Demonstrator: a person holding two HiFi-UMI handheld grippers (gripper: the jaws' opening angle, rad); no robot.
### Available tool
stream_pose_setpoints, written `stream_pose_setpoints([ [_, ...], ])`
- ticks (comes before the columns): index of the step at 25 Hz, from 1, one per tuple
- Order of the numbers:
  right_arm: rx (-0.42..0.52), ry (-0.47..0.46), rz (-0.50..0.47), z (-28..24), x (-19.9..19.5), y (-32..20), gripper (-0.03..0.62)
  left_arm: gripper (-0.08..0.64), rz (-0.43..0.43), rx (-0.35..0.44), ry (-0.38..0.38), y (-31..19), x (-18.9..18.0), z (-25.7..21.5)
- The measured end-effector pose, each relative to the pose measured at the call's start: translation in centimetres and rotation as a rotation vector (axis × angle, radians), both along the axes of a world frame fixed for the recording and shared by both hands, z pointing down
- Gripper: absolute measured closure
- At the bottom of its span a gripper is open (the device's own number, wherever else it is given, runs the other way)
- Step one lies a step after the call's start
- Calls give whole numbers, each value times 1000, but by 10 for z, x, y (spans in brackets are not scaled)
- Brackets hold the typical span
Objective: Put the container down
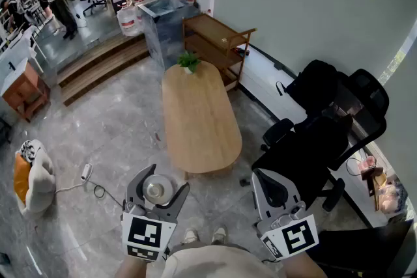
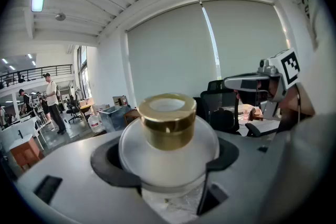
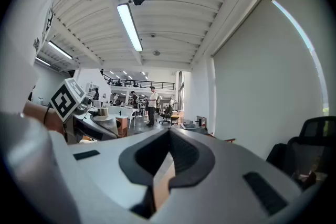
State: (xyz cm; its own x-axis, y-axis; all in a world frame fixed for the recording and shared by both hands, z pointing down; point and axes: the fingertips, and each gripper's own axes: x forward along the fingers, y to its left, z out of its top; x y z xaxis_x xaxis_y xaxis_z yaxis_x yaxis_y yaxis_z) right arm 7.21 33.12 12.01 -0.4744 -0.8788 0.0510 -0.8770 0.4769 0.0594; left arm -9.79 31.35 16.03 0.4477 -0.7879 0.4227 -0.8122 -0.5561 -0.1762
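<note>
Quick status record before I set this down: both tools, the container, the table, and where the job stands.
left tool: closed on the container's frosted body
container: round frosted jar, gold cap, cap up, held in the air
right tool: jaws together, nothing between them
table: oval wooden top, ahead of both tools
plant: small, at the table's far end
task state: container not yet put down; in the head view it sits short of the table's near end, over the floor

An office, shown by black swivel chairs (image 1: 306,153), an oval wooden table (image 1: 199,117) and window blinds (image 2: 168,50).
</note>
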Motion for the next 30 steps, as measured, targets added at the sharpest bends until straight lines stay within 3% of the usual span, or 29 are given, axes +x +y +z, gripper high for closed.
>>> stream_pose_setpoints([
  [17, -35, -36, -36, 18, 53, 1, 597, 225, -33, -10, -7, 5, 48, 16],
  [30, -66, -56, -64, 39, 60, -21, 597, 225, -59, -12, -3, -10, 57, 30],
])
